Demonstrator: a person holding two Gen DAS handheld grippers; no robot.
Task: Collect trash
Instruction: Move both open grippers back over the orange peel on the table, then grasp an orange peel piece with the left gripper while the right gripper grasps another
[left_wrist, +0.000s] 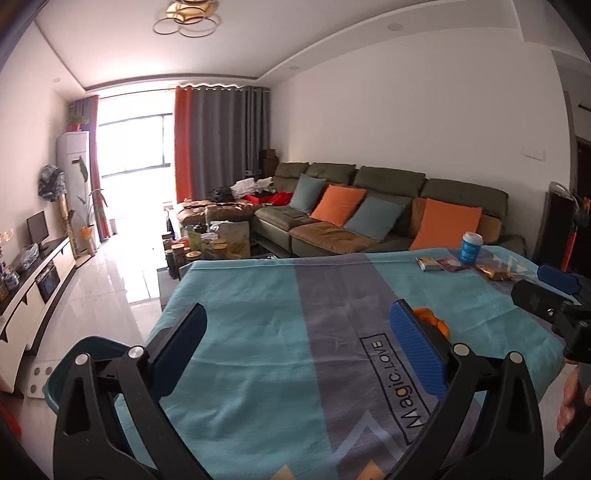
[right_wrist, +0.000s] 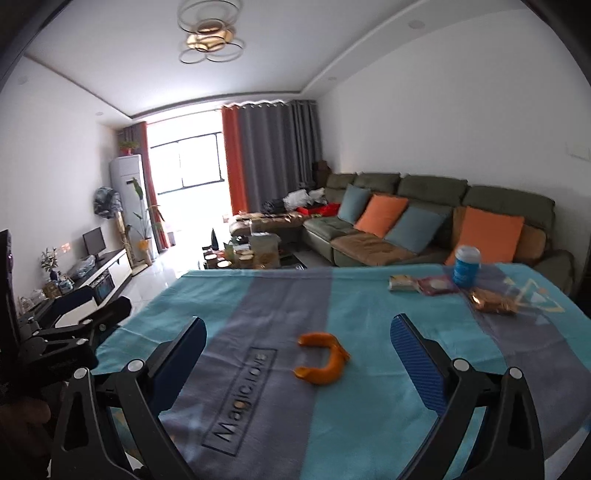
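An orange peel lies on the teal and grey tablecloth, between and just ahead of my open right gripper. In the left wrist view the peel peeks out behind the right finger of my open, empty left gripper. At the table's far right stand a blue paper cup, two flat snack wrappers and a crumpled golden wrapper. A dark teal bin sits below the table's left edge.
A green sofa with orange and blue cushions runs behind the table. A cluttered coffee table stands beyond the far edge. A TV cabinet lines the left wall. The right gripper shows at the left view's right edge.
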